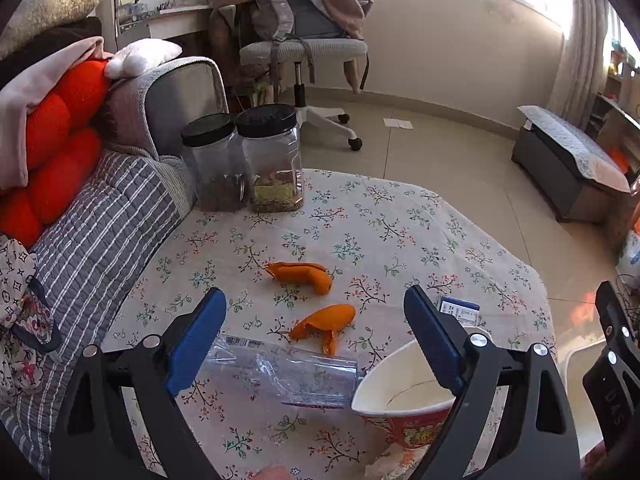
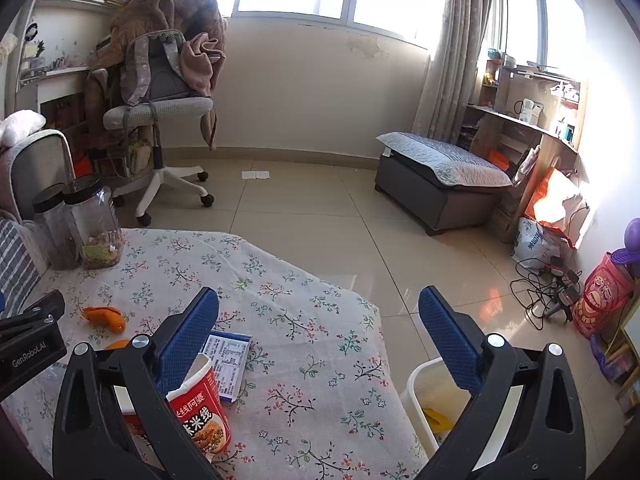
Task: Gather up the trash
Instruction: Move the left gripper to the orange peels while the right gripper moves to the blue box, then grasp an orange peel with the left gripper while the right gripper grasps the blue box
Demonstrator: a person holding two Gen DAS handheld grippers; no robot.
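On the floral tablecloth (image 1: pixel 400 220) lie two orange peels (image 1: pixel 304 274) (image 1: pixel 326 322), a crushed clear plastic bottle (image 1: pixel 288 376), a red paper noodle cup (image 1: pixel 404 400) and a small blue-and-white box (image 1: pixel 460 310). My left gripper (image 1: pixel 316 340) is open and empty above the bottle, with the cup by its right finger. My right gripper (image 2: pixel 320 344) is open and empty over the table's right edge; the noodle cup (image 2: pixel 200 416) stands by its left finger, the box (image 2: pixel 228 360) just beyond. A white trash bin (image 2: pixel 432 404) with a yellow scrap stands on the floor under its right finger.
Two black-lidded clear jars (image 1: pixel 244 160) stand at the table's far left corner. A sofa with a striped quilt (image 1: pixel 100 240) borders the left. An office chair (image 2: pixel 160 120), a grey ottoman (image 2: pixel 440 180), bags and cables (image 2: pixel 548 288) are on the tiled floor.
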